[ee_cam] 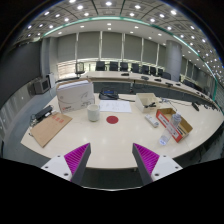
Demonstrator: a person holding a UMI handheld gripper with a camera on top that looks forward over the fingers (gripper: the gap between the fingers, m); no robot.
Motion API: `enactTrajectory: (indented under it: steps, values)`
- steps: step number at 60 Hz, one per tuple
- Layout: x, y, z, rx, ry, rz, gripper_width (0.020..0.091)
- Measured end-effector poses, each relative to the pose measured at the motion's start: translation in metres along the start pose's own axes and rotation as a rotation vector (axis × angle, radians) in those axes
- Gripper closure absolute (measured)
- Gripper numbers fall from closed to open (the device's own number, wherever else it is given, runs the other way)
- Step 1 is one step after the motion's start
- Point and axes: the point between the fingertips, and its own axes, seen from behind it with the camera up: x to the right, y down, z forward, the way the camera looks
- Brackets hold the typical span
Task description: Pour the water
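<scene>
My gripper point(111, 160) is held high above the near edge of a pale table point(110, 140), fingers wide apart with nothing between the purple pads point(77, 155). Far beyond the fingers, a small whitish cup point(93, 113) stands on the table. A flat red round thing point(112, 119) lies just right of it. No bottle or jug can be made out clearly.
A white box-like device point(75, 95) stands behind the cup. A brown board point(50, 128) lies to the left, papers point(115, 104) at the back, a tan box point(146, 99) and a red-edged tray point(174, 124) with items to the right. Office desks and chairs fill the room beyond.
</scene>
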Motion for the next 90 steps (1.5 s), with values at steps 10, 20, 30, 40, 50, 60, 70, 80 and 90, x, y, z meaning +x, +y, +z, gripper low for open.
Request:
enactTrajectory:
  steps: [10,20,30,40,50,60,70,80,90]
  values:
    - [0.109,0.031,0.028,-0.015,0.044,0.030,0.0246]
    - [0.217,0.053,0.064,0.011,0.086,0.042,0.0238]
    - [0.293,0.052,0.123,0.065,0.085,0.065,0.0244]
    - [0.330,0.025,0.183,0.153,0.071,0.042,0.0241]
    - [0.338,0.011,0.234,0.203,0.052,0.023,0.0297]
    - [0.349,0.021,0.266,0.193,0.060,0.034,0.0595]
    - [0.348,0.019,0.267,0.188,0.058,0.032,0.0707]
    - [0.341,0.005,0.264,0.181,0.076,-0.047,0.0766]
    - [0.325,-0.045,0.259,0.199,0.156,-0.171,0.0765]
